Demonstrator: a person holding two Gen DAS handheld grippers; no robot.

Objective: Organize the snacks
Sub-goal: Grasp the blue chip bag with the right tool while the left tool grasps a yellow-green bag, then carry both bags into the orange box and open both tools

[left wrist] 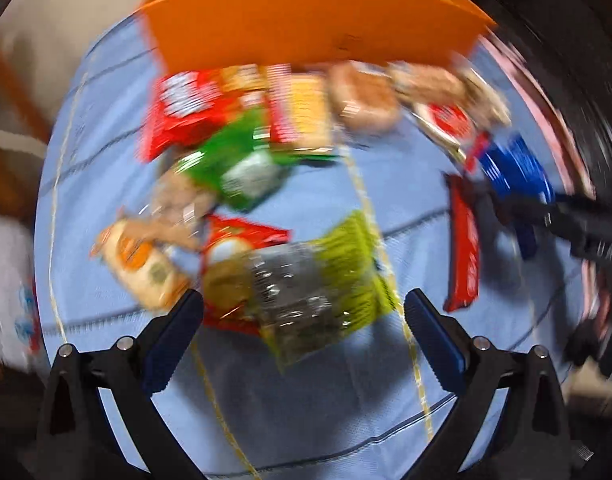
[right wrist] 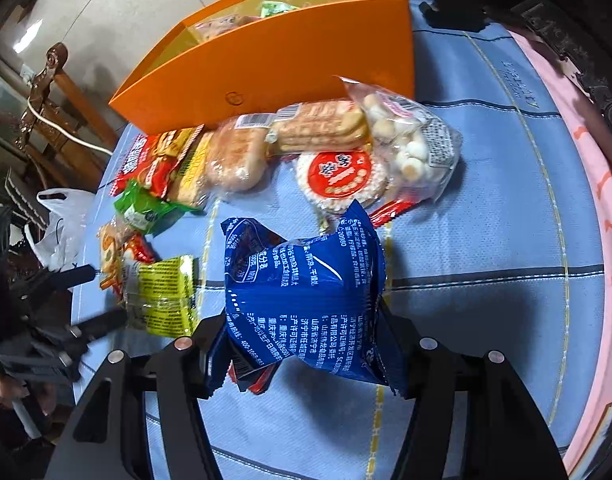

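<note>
Several snack packets lie on a blue cloth [right wrist: 486,220] in front of an orange box [right wrist: 274,68] that holds a few packets. My right gripper [right wrist: 302,320] is shut on a blue snack bag [right wrist: 302,276] and holds it above the cloth, with a red wrapper pinched under it. My left gripper [left wrist: 302,316] is open and empty, its jaws on either side of a yellow-green packet [left wrist: 330,280]. The left wrist view is blurred by motion. The left gripper [right wrist: 102,300] also shows at the left of the right wrist view, next to the yellow-green packet [right wrist: 166,296].
Near the box lie a red bag [right wrist: 154,160], a green packet [right wrist: 146,208], a bread roll [right wrist: 234,156], biscuits [right wrist: 322,124], a round rice cracker [right wrist: 338,176] and a bag of small balls [right wrist: 406,140]. A wooden chair [right wrist: 50,116] and white plastic bag [right wrist: 58,220] stand left.
</note>
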